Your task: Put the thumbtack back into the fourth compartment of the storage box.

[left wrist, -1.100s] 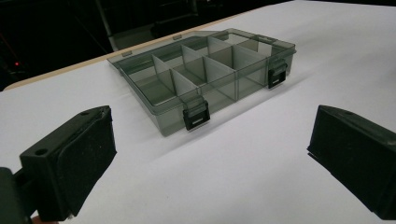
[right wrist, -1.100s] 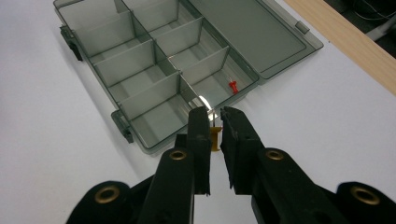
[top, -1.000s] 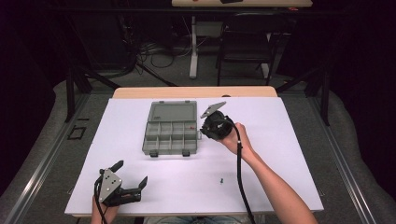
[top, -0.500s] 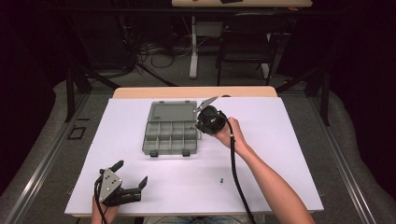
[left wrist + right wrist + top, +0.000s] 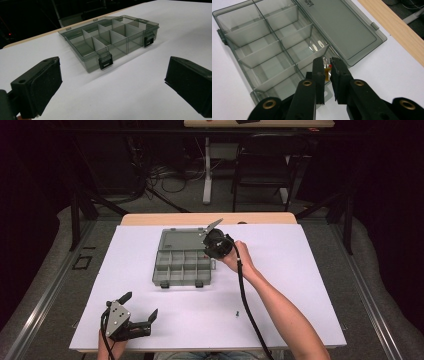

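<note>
A smoky grey compartment box (image 5: 182,266) lies open mid-table, its lid (image 5: 182,239) flat behind it. My right gripper (image 5: 207,253) hovers over the box's right end. In the right gripper view its jaws (image 5: 327,64) are shut on a small yellow part with a red tip (image 5: 327,71), just above an end compartment of the box (image 5: 262,50). My left gripper (image 5: 139,305) rests near the table's front left, open, nothing between its jaws (image 5: 113,72). The box (image 5: 112,37) lies ahead of it with both latches undone.
A tiny dark screw (image 5: 237,312) lies on the white tabletop (image 5: 300,285) in front of the box, beside my right forearm. The table's wooden far edge (image 5: 150,218) runs just behind the lid. Chairs and cables stand beyond.
My right gripper has moved left from beside the box to over its right end, still shut on the small part. The left gripper has stayed put.
</note>
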The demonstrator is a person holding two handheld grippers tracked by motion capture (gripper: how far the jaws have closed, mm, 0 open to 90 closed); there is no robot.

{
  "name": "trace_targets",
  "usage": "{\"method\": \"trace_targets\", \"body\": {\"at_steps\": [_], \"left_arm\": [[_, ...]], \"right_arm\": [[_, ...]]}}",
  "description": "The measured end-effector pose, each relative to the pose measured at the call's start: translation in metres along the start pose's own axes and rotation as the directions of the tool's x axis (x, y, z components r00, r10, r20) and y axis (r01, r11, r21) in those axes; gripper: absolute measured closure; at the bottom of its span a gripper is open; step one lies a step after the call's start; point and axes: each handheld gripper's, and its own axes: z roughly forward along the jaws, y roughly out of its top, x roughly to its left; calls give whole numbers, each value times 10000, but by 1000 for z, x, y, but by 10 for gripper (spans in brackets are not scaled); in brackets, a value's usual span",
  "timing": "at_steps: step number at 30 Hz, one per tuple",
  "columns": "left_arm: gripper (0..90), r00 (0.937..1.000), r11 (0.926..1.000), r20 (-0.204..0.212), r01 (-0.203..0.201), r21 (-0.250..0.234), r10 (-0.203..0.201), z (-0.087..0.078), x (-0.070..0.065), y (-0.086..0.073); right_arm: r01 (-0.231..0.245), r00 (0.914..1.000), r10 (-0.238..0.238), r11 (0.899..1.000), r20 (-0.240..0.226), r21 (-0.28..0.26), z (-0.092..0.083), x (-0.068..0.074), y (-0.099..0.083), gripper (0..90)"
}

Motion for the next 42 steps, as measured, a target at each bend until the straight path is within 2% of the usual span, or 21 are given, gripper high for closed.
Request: {"method": "trace_targets", "body": {"at_steps": [17, 24, 31, 37, 42], "left_arm": [[2, 10000, 10000, 21, 25, 5, -25, -1, 1, 0], [2, 10000, 10000, 31, 0, 3, 0, -1, 0, 0], [3, 10000, 10000, 46, -24, 5, 24, -1, 0, 0], [3, 10000, 10000, 54, 0, 6, 0, -1, 1, 0], [3, 10000, 10000, 47, -13, 9, 12, -1, 0, 0]], "right_arm": [[-243, 9997, 245, 9988, -29, 415, 35, -5, 5, 816], [-274, 9994, 263, 9984, 234, 501, 45, -5, 4, 803], [-494, 9983, 480, 9979, 335, 424, 45, -8, 2, 655], [-1019, 9947, 1015, 9944, 156, 268, 34, -12, -3, 382], [-1211, 9925, 1214, 9925, -151, 185, 20, -13, -12, 240]]}}
